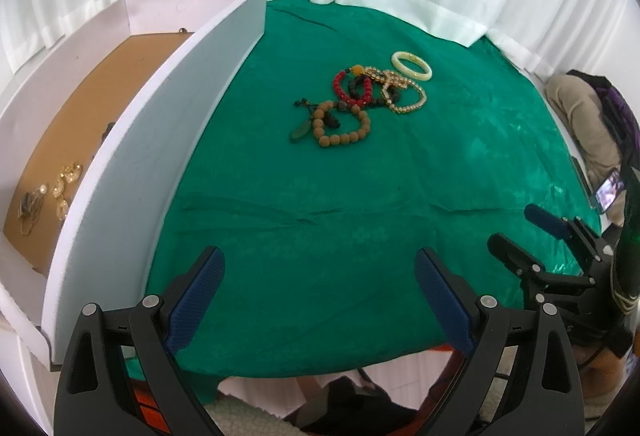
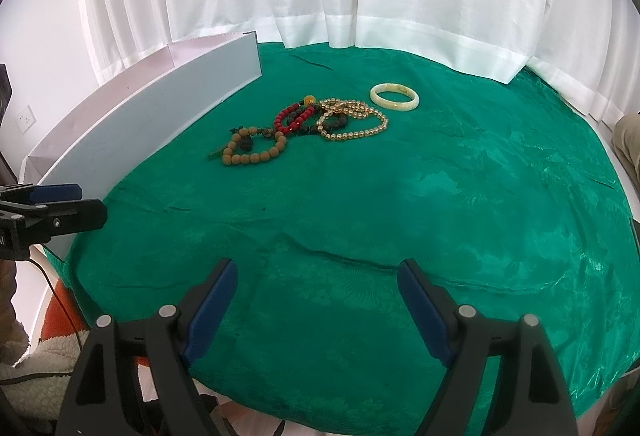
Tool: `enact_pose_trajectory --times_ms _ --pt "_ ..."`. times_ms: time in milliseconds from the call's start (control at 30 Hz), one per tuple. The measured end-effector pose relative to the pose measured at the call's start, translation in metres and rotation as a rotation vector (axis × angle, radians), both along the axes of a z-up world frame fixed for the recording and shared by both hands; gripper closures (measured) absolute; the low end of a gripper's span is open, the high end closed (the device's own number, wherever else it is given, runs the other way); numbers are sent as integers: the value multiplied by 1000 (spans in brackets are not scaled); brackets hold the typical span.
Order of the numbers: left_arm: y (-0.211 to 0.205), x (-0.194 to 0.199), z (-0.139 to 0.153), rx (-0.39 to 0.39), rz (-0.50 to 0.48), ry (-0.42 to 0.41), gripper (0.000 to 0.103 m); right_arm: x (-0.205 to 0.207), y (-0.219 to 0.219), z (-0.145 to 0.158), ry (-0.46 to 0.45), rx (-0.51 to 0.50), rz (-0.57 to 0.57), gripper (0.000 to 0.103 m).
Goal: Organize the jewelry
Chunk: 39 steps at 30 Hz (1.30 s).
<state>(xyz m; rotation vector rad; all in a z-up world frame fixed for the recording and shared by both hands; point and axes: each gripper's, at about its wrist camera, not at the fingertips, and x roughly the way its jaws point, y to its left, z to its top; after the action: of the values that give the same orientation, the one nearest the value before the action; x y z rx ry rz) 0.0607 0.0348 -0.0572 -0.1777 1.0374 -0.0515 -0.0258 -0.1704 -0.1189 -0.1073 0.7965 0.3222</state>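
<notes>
Our left gripper [image 1: 320, 300] and right gripper [image 2: 318, 310] both hover with jaws released and empty above the near edge of the green-clothed counter [image 2: 440, 215]. The jewelry pile [image 2: 304, 129] lies toward 12 o'clock, well apart. We judge the pale bangle [image 2: 395, 97], lying just clear of the tangle, the easiest first pick. The white box [image 1: 156, 139] waits at 10 o'clock, some earrings [image 1: 64, 183] already inside.
</notes>
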Motion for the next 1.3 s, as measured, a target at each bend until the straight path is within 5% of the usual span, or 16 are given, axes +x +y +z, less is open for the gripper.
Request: enact_pose_trajectory --times_ms 1300 --pt "-4 10 -19 44 -4 54 7 5 -22 -12 42 6 -66 19"
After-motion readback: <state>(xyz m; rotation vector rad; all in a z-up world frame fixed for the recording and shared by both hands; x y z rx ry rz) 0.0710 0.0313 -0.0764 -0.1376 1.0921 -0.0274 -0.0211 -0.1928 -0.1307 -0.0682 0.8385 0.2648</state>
